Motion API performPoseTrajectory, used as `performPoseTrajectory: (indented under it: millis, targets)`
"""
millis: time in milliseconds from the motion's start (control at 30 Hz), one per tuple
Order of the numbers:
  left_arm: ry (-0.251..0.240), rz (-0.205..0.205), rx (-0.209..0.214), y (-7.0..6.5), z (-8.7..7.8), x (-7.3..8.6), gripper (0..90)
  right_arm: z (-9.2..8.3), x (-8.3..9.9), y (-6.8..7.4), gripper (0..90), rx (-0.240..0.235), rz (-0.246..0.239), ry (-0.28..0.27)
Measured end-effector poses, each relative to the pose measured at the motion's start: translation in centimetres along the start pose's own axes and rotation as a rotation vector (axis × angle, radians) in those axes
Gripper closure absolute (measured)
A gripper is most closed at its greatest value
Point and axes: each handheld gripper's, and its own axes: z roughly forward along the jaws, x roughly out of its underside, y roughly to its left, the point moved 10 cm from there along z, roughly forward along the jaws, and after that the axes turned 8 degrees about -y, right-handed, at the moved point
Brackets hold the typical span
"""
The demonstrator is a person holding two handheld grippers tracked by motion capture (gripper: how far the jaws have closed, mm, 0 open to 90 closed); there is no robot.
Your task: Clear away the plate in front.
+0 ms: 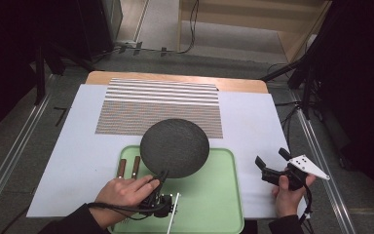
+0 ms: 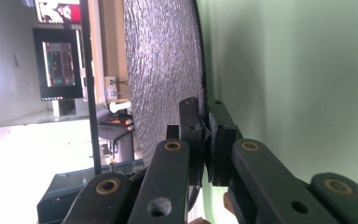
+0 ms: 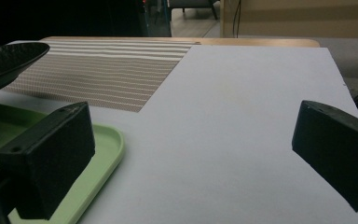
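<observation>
Left tongs [image 1: 161,176] clench the dark plate's [image 1: 174,147] near rim (over the green tray [image 1: 214,200]); right tongs [image 1: 271,162] gape.

White-covered table [image 1: 253,126] bears striped mat [image 1: 160,107] and green tray [image 1: 214,200].

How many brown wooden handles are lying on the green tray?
2. The left wooden handle and the right wooden handle lie side by side at the tray's left edge, beside the dark plate. Their far ends are hidden, and the plate may hide more.
</observation>
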Motion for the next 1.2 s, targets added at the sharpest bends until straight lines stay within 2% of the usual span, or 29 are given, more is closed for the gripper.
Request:
performPoseTrajectory:
  millis: [200,567,867,1200]
  targets:
    - [0.001,0.008,0.007,-0.8,-0.7,-0.4,87.1,0.0,0.0,0.0,0.0,0.001,0.001,0.002]
    - [-0.013,-0.013,0.010,-2.0,-2.3,-1.4,87.1,0.0,0.1,-0.1,0.0,0.004,0.000,0.002]
    - [-0.029,0.004,0.025,-3.4,-4.0,-2.6,87.1,0.1,0.1,-0.2,0.0,0.007,0.000,0.001]
    - [-0.049,0.023,0.036,-5.2,-5.0,-3.7,87.1,0.0,0.1,-0.2,0.0,0.007,0.010,0.001]
